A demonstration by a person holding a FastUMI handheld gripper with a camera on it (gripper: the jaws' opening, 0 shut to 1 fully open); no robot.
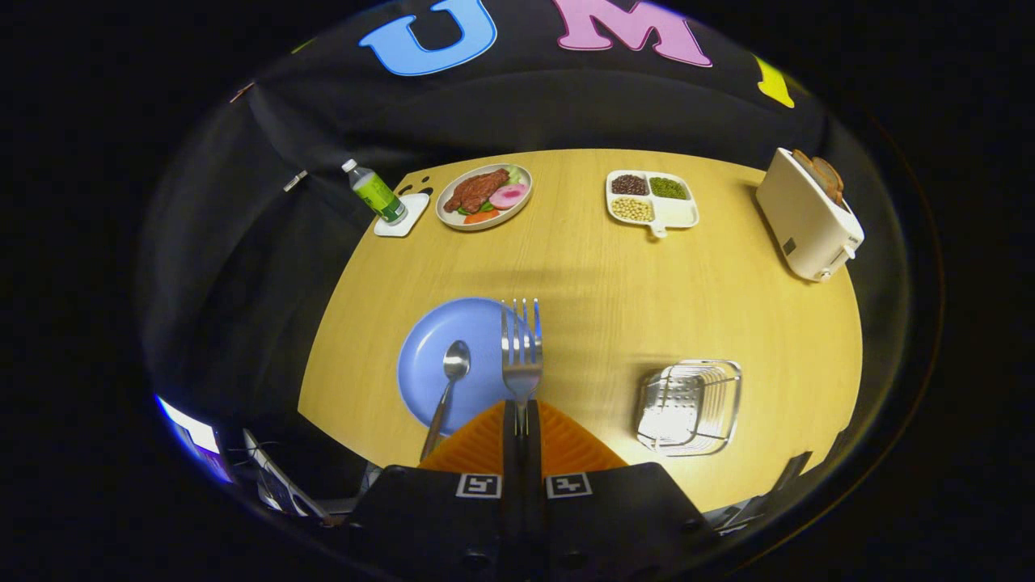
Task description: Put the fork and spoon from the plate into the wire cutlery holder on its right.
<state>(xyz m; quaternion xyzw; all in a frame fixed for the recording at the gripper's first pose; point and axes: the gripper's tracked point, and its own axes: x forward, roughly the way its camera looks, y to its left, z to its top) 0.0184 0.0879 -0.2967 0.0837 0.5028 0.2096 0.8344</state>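
My gripper (521, 414) is shut on the handle of a metal fork (521, 347), which sticks out ahead of the fingers with its tines pointing away. The fork hangs over the right side of a blue plate (477, 323) on the wooden table. A metal spoon (449, 384) lies on the plate, left of the fork, with its handle reaching over the plate's near rim. The wire cutlery holder (689, 404) stands on the table to the right of the plate and of the fingers, apart from both.
Along the far side of the table (598, 267) stand a bottle (375, 192) on a white coaster, a plate of food (483, 196), a divided white dish (652, 200) of beans and a white toaster (808, 217) with bread at the far right.
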